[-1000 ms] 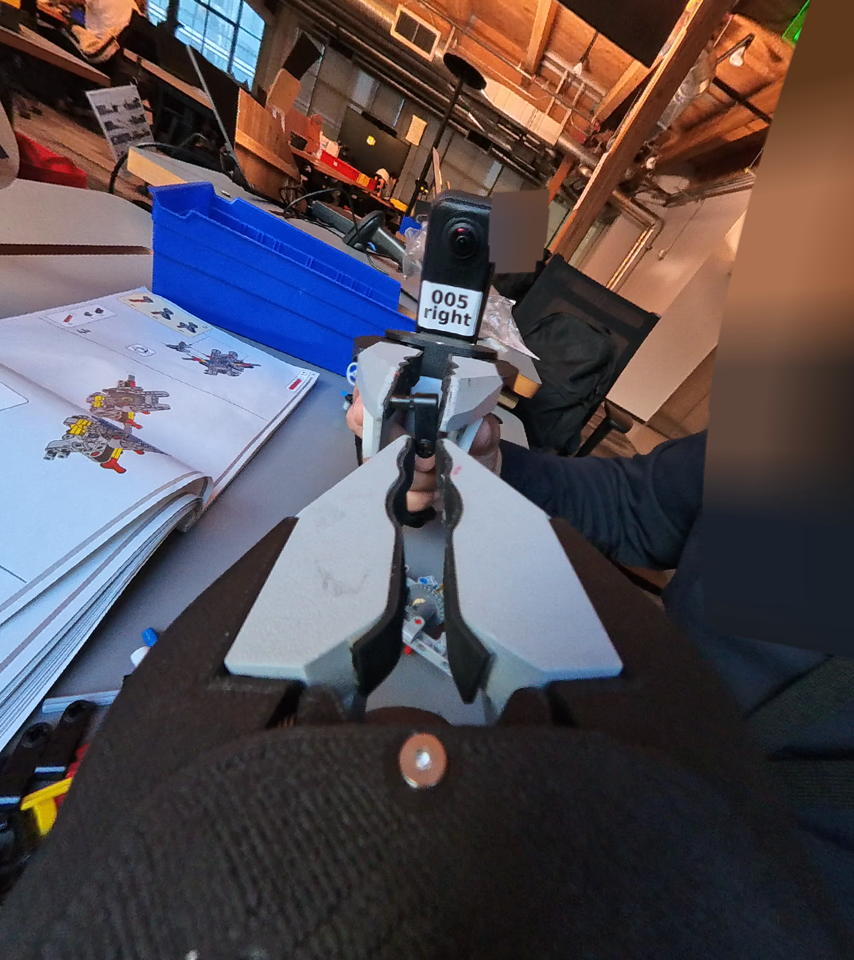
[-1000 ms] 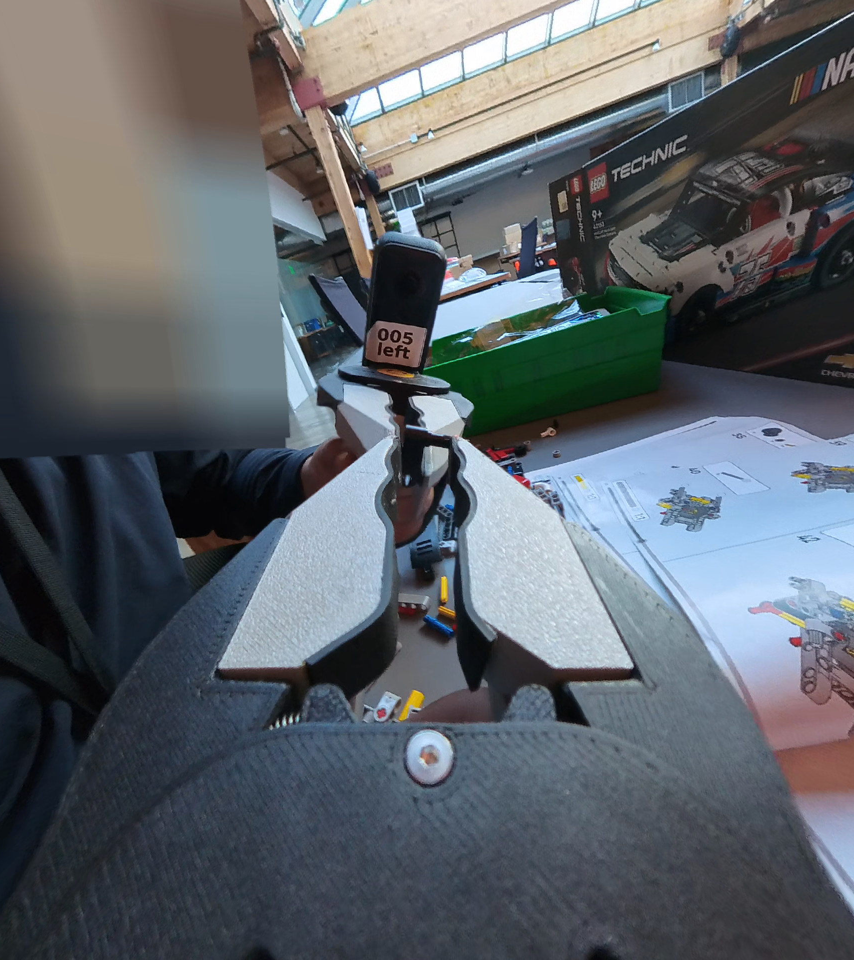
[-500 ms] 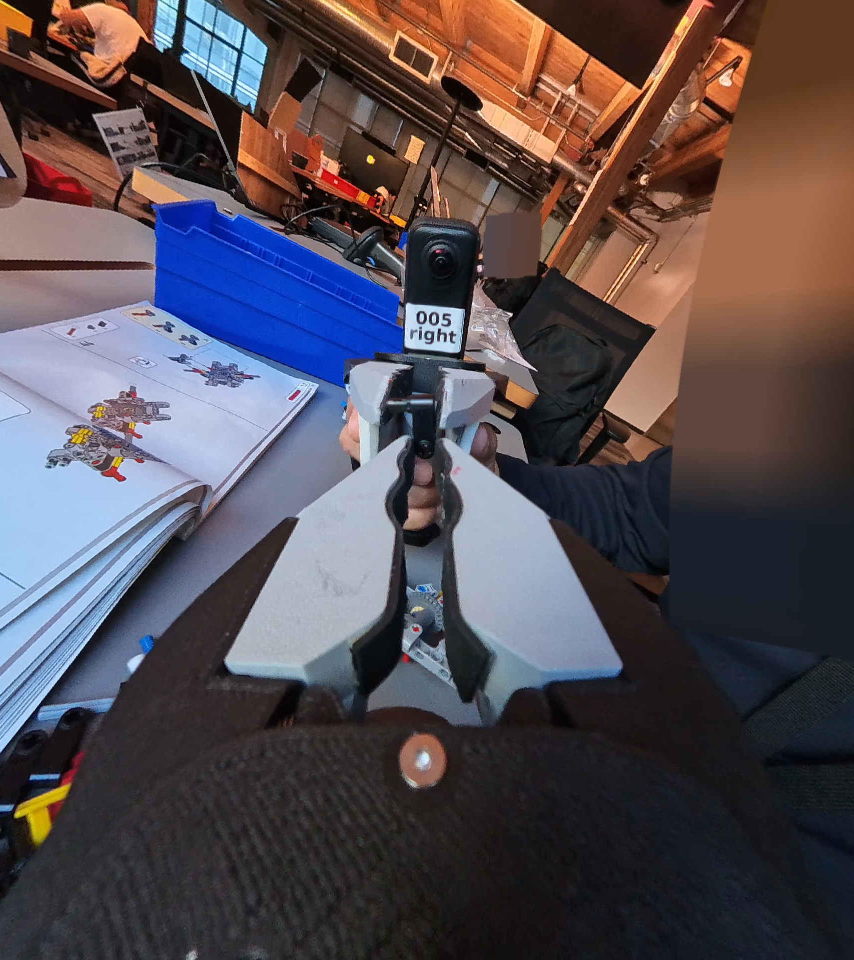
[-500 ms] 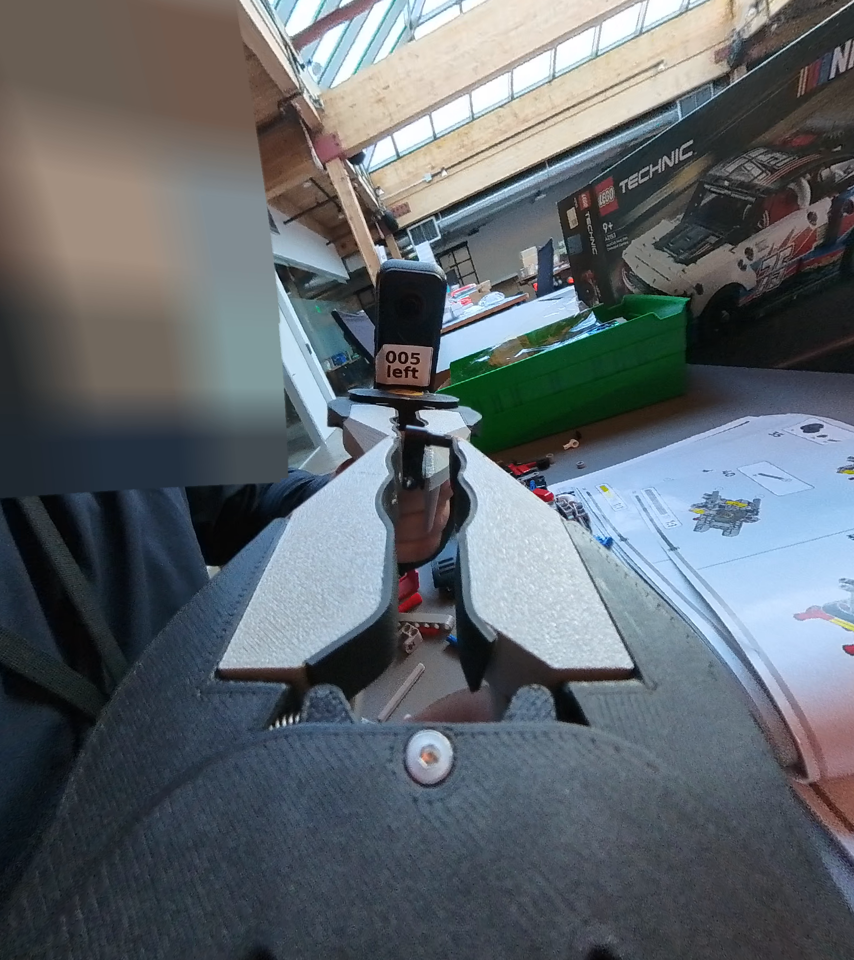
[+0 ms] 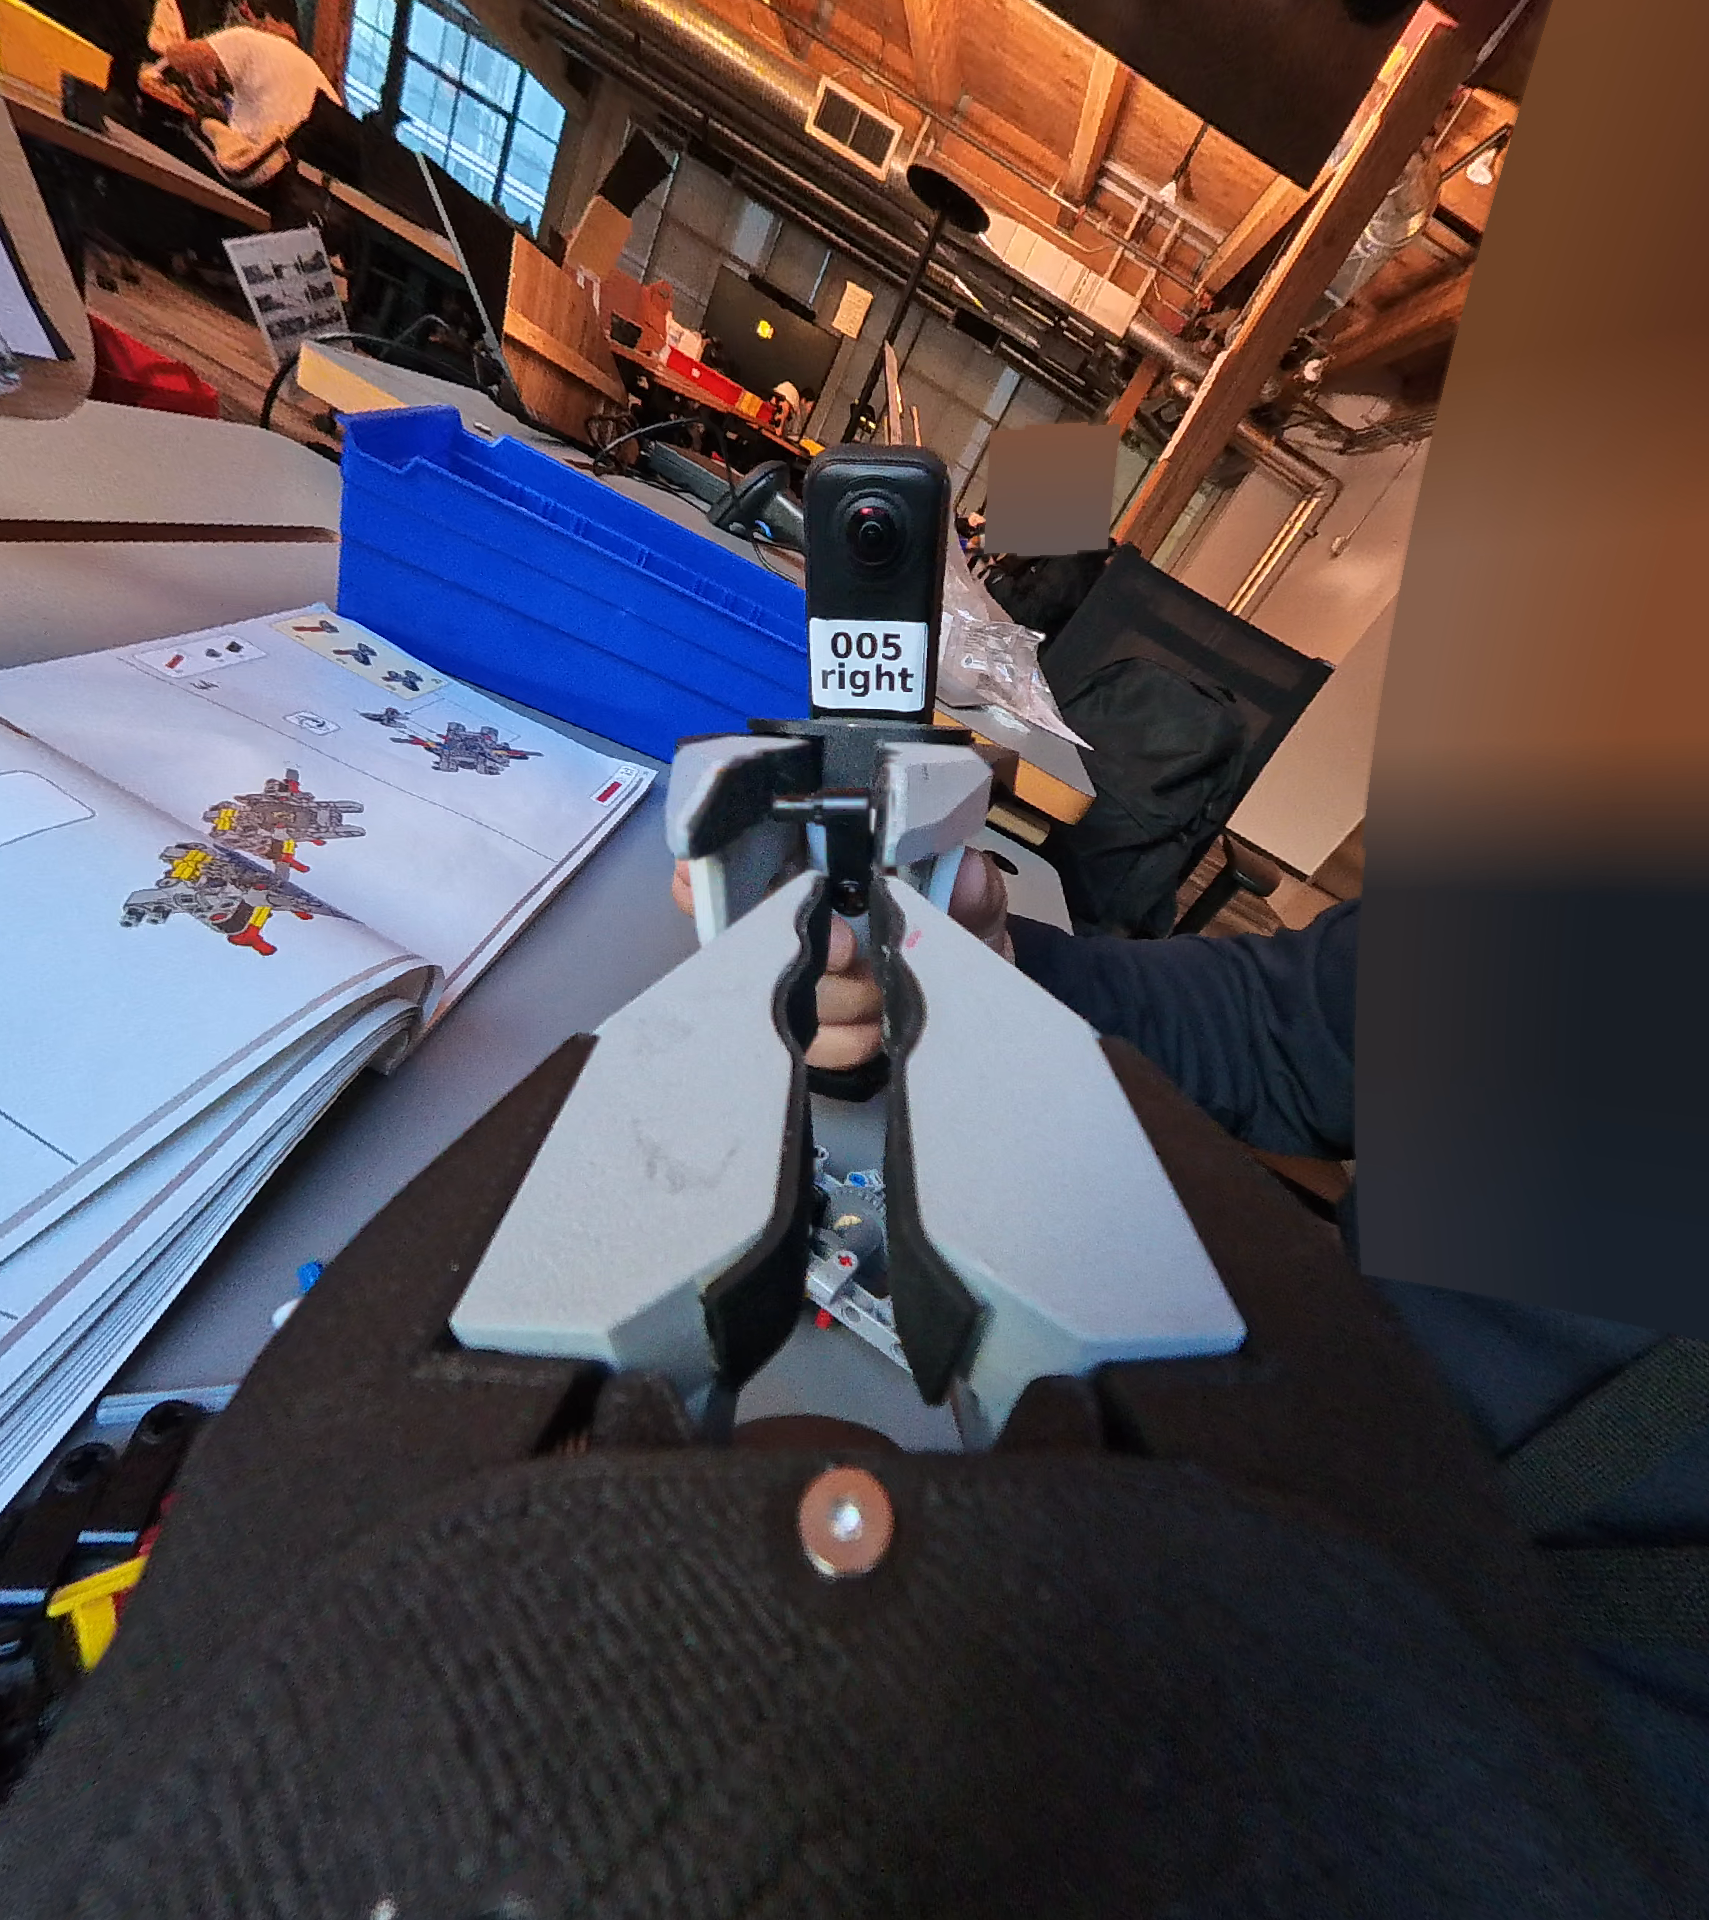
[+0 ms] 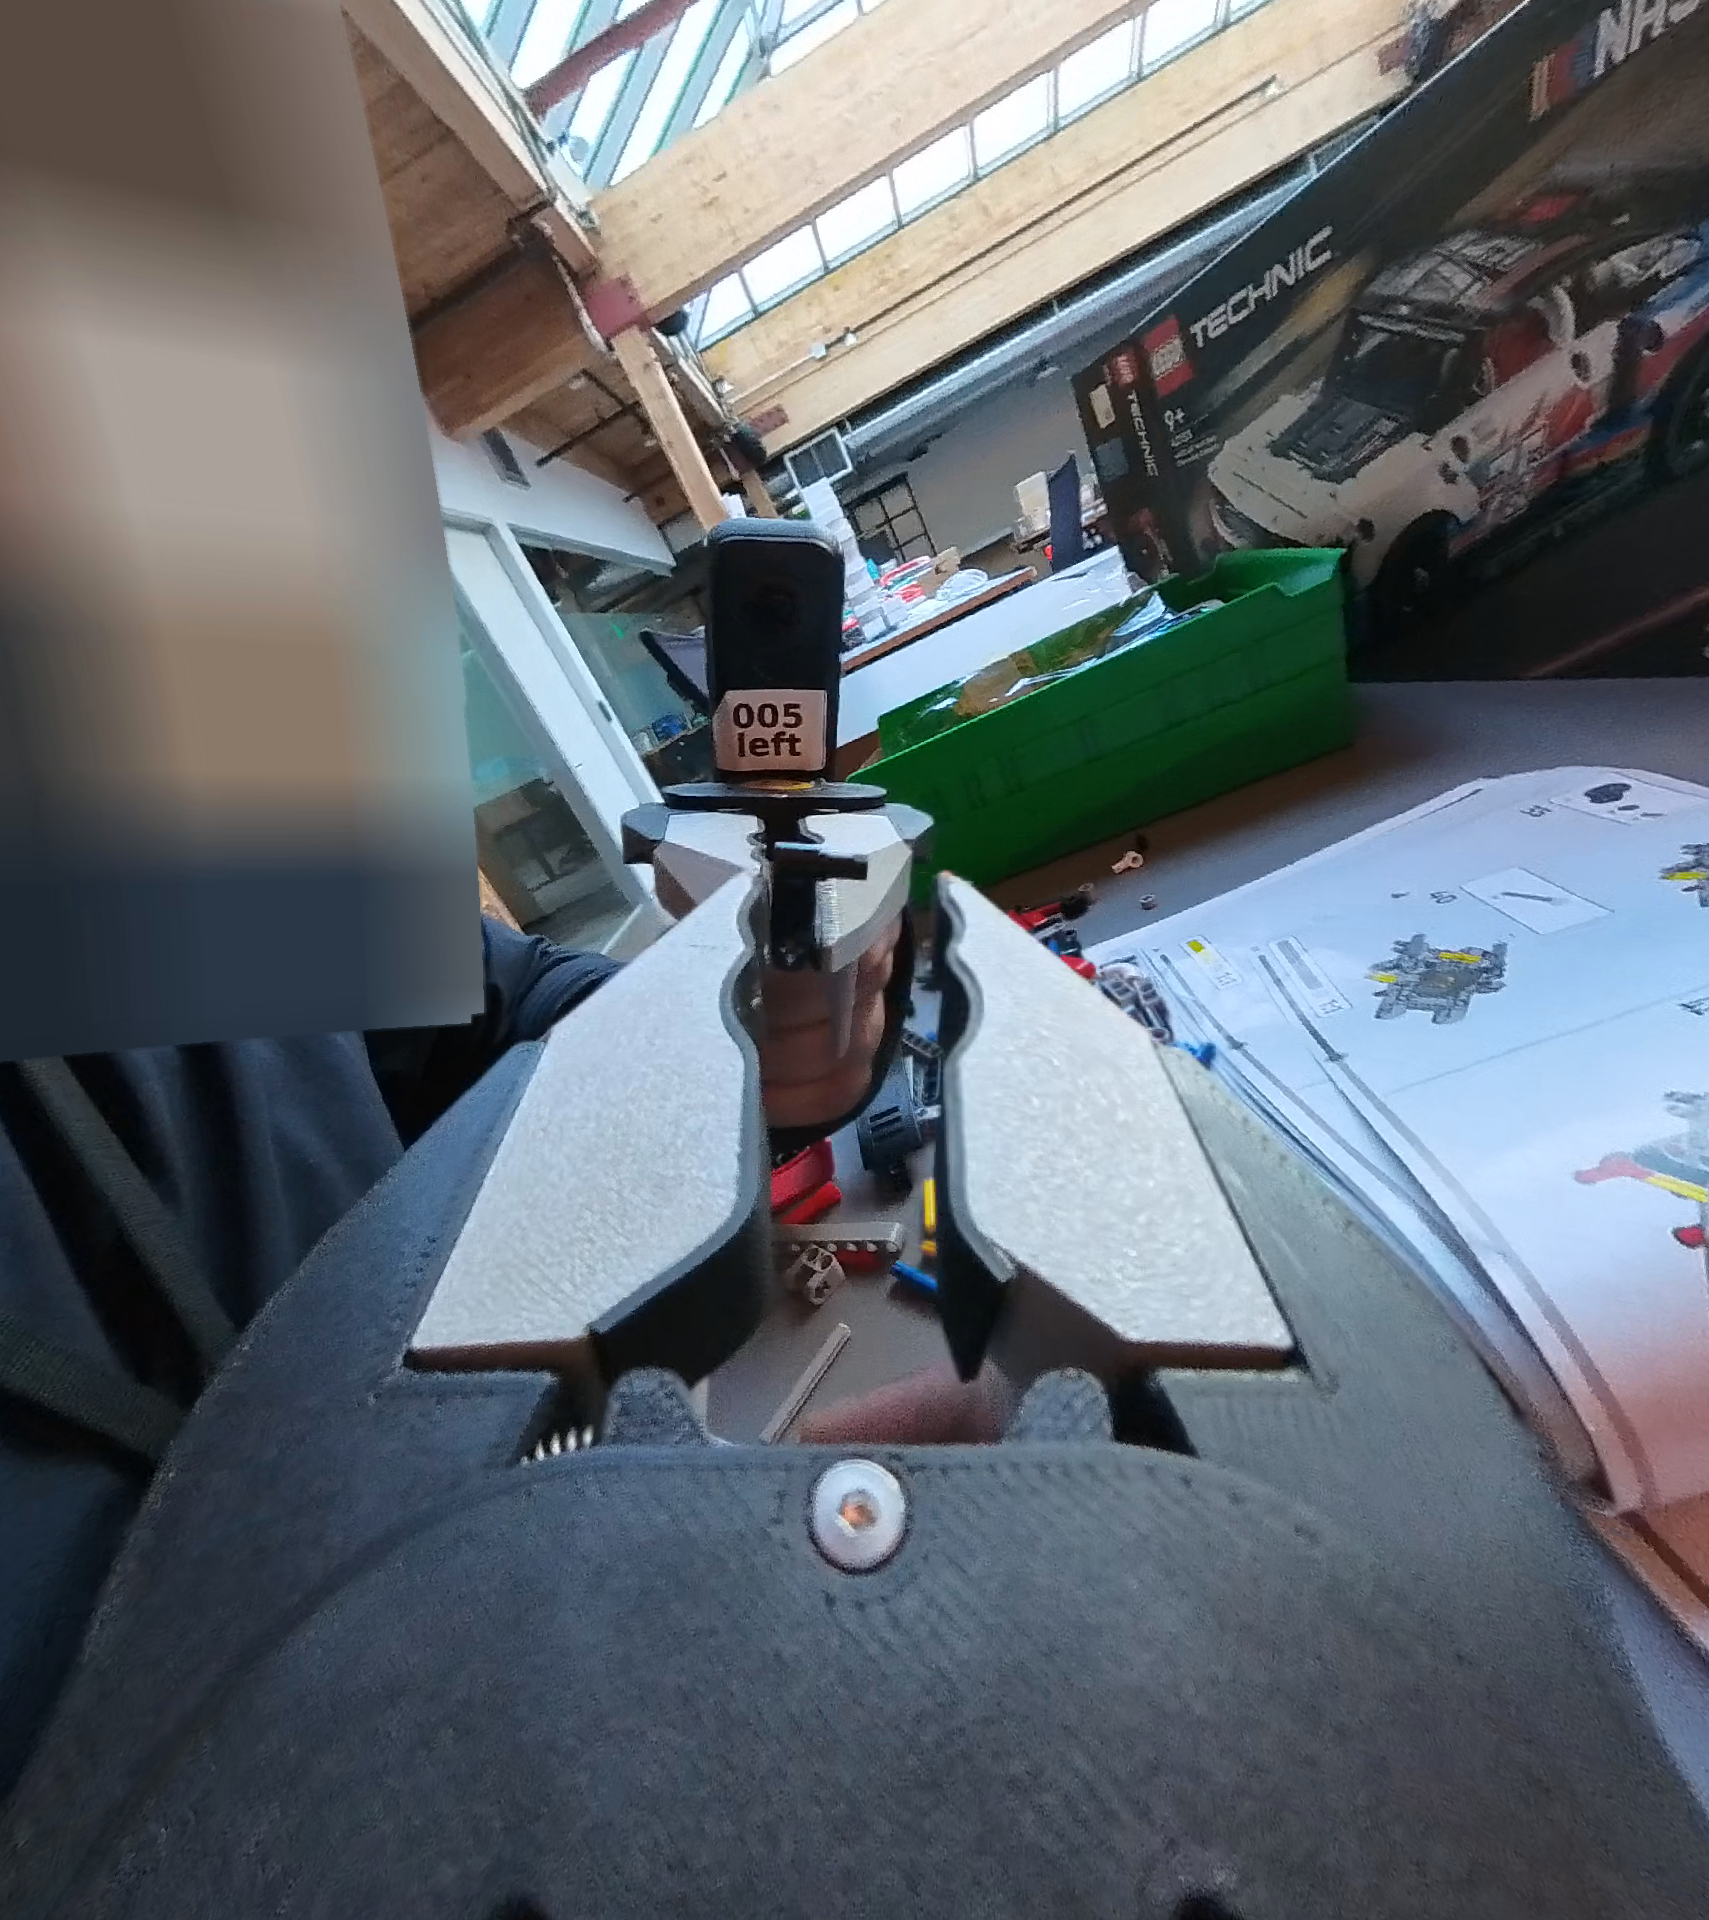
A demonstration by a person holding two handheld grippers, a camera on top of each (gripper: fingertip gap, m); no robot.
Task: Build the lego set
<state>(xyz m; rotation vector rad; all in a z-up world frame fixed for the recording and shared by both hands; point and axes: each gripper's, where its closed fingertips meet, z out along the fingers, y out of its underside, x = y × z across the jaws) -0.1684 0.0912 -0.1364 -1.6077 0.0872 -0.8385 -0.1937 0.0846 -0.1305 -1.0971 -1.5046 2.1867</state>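
In the left wrist view my left gripper (image 5: 845,891) is shut on the lower end of a small black T-shaped building piece (image 5: 834,821), held upright above the grey table (image 5: 559,997). My right gripper (image 5: 829,795) faces it, and its fingers stand open on either side of the piece without touching it. In the right wrist view my right gripper (image 6: 850,894) is open and holds nothing. Just beyond its tips, the left gripper (image 6: 793,878) grips the black piece (image 6: 796,904).
An open instruction booklet (image 5: 206,935) lies on the table, also in the right wrist view (image 6: 1452,987). A blue bin (image 5: 538,582), a green bin (image 6: 1141,707) and a large toy-car box (image 6: 1452,416) stand behind. Loose bricks (image 6: 850,1236) and a small grey assembly (image 5: 845,1236) lie below the grippers. My left and right fingertips are right by each other.
My right gripper's fingers, closed around the black piece before, have spread apart and let it go. My left gripper has stayed shut on the piece.
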